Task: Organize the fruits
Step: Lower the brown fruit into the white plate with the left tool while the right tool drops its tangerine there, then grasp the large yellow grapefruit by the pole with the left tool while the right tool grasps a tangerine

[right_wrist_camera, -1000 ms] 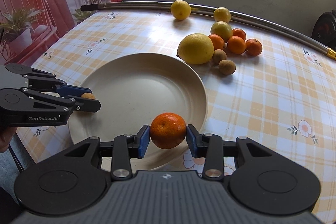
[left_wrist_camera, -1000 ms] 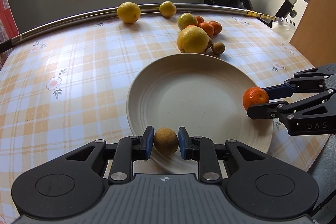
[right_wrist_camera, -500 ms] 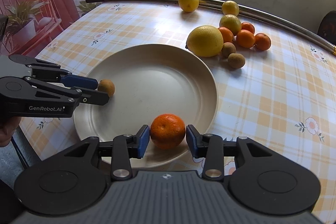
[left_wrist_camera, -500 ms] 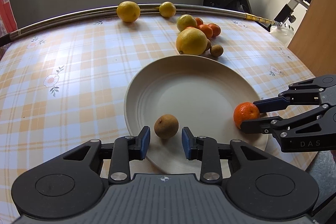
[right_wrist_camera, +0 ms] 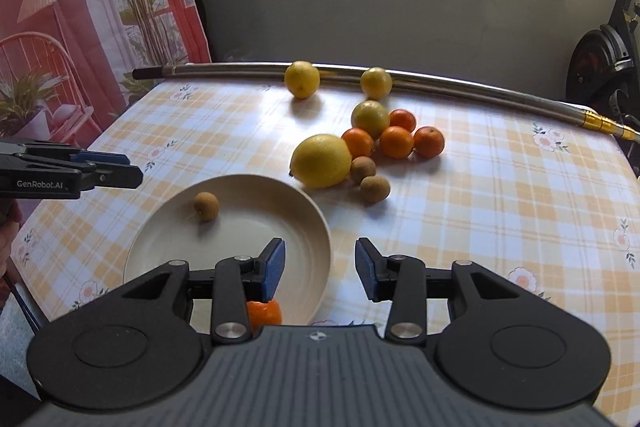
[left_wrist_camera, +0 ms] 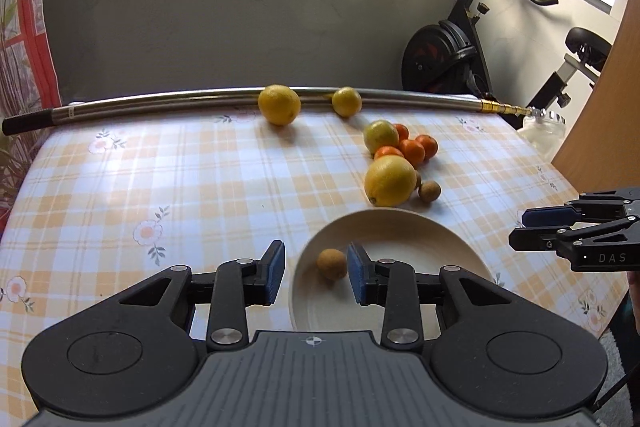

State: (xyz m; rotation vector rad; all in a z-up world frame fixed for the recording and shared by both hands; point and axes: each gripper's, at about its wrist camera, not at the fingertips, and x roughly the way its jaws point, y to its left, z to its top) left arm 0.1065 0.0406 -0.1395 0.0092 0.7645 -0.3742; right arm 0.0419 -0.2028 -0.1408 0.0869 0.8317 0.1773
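A cream plate (left_wrist_camera: pixel 448 239) (right_wrist_camera: pixel 160 251) sits near the front of the checked table. A small brown fruit (left_wrist_camera: pixel 331 263) (right_wrist_camera: pixel 206 206) lies on it. A tangerine (right_wrist_camera: pixel 264 313) lies on the plate's near edge, partly hidden under my right gripper's left finger. My left gripper (left_wrist_camera: pixel 316 277) is open and empty, raised back over the plate's left rim. My right gripper (right_wrist_camera: pixel 320 269) is open and empty, raised over the plate's right rim. Behind the plate lie a large lemon (left_wrist_camera: pixel 390 181) (right_wrist_camera: pixel 321 160), several tangerines (right_wrist_camera: pixel 396 141) and two brown fruits (right_wrist_camera: pixel 370 179).
Two yellow citrus fruits (left_wrist_camera: pixel 279 105) (left_wrist_camera: pixel 346 101) rest against a metal pole (left_wrist_camera: pixel 160 103) along the table's far edge. A greenish citrus (right_wrist_camera: pixel 370 119) sits in the cluster. An exercise bike (left_wrist_camera: pixel 460 55) stands behind the table on the right.
Both grippers opened and let go of their fruit onto the plate, then lifted and drew back. The brown fruit and tangerine now rest on the plate.
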